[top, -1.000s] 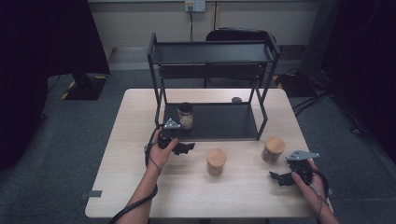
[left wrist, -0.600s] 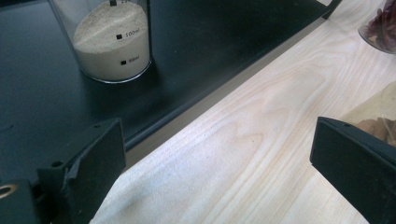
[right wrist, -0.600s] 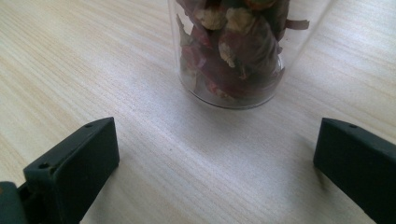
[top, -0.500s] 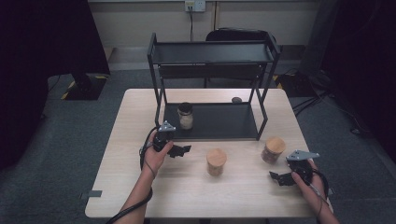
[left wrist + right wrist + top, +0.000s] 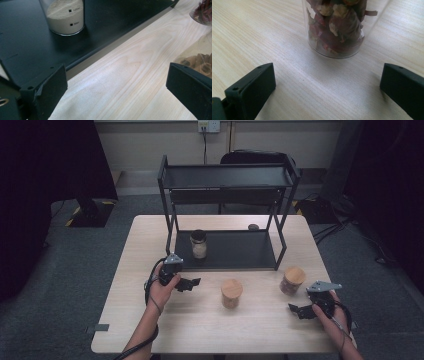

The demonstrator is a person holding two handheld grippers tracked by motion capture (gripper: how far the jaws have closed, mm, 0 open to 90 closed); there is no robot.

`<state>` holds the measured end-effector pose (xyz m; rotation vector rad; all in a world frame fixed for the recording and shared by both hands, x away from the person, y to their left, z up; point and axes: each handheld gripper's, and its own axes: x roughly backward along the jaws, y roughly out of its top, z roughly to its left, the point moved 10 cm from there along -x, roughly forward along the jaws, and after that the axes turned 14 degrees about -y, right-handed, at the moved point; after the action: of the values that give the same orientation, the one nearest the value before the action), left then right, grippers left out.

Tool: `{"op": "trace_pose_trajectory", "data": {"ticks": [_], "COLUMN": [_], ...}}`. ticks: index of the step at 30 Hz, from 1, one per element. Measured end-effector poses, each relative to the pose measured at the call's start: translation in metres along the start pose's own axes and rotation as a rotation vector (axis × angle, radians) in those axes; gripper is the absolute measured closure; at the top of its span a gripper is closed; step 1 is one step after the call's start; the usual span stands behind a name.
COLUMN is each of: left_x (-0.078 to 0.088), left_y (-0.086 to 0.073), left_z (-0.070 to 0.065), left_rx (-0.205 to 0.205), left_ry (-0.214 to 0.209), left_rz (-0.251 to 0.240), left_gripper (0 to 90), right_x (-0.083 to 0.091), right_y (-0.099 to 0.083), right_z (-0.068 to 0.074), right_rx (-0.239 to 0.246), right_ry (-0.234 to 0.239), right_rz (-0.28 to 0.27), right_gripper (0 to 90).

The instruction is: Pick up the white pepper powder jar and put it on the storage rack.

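So there's a light wooden table (image 5: 150,320) with a black 2-tier metal rack (image 5: 227,175) standing on the far half of it. On the rack's bottom shelf, near its left end, sits a clear jar of pale powder (image 5: 198,244) with a dark lid. In the left gripper view that same jar shows up top left, with small measuring marks printed on the glass.

The left gripper (image 5: 187,283) is held low over the table just in front of the rack's front left leg, jaws pointing toward the middle. Its jaws are spread wide with nothing between them, just bare wood and the shelf edge showing in the gap. The nearest thing to it is the jar with a wooden lid (image 5: 232,292), standing on the table just beyond the jaw tips, well in front of the rack. In the left gripper view its brown contents peek out behind the right-hand jaw.

The right gripper (image 5: 300,311) is near the table's front right corner, jaws also spread wide and holding nothing. Just beyond it stands a 2nd wooden-lidded jar (image 5: 291,280), filled with reddish dried bits, near the rack's front right leg. In the right gripper view that jar stands upright ahead of the gap between the jaws, not touching either one.

A small dark round thing (image 5: 253,226) lies on the table behind the rack, too small to make out.
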<state>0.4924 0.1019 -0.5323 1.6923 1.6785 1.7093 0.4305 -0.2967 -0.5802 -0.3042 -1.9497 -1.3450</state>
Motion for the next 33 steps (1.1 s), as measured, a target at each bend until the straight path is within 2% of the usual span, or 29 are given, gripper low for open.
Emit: {"op": "trace_pose_trajectory", "data": {"ticks": [23, 33], "left_x": [0.011, 0.019], "left_y": [-0.016, -0.023], "left_z": [-0.003, -0.001], "left_rx": [0.005, 0.007], "left_ry": [-0.008, 0.002], "left_rz": [-0.012, -0.011], "left_gripper": [3.2, 3.2], "right_x": [0.000, 0.000], "right_y": [0.000, 0.000], "right_z": [0.000, 0.000], "right_rx": [0.000, 0.000], "right_ry": [0.000, 0.000], "right_rz": [0.000, 0.000], "right_gripper": [0.0, 0.0]}}
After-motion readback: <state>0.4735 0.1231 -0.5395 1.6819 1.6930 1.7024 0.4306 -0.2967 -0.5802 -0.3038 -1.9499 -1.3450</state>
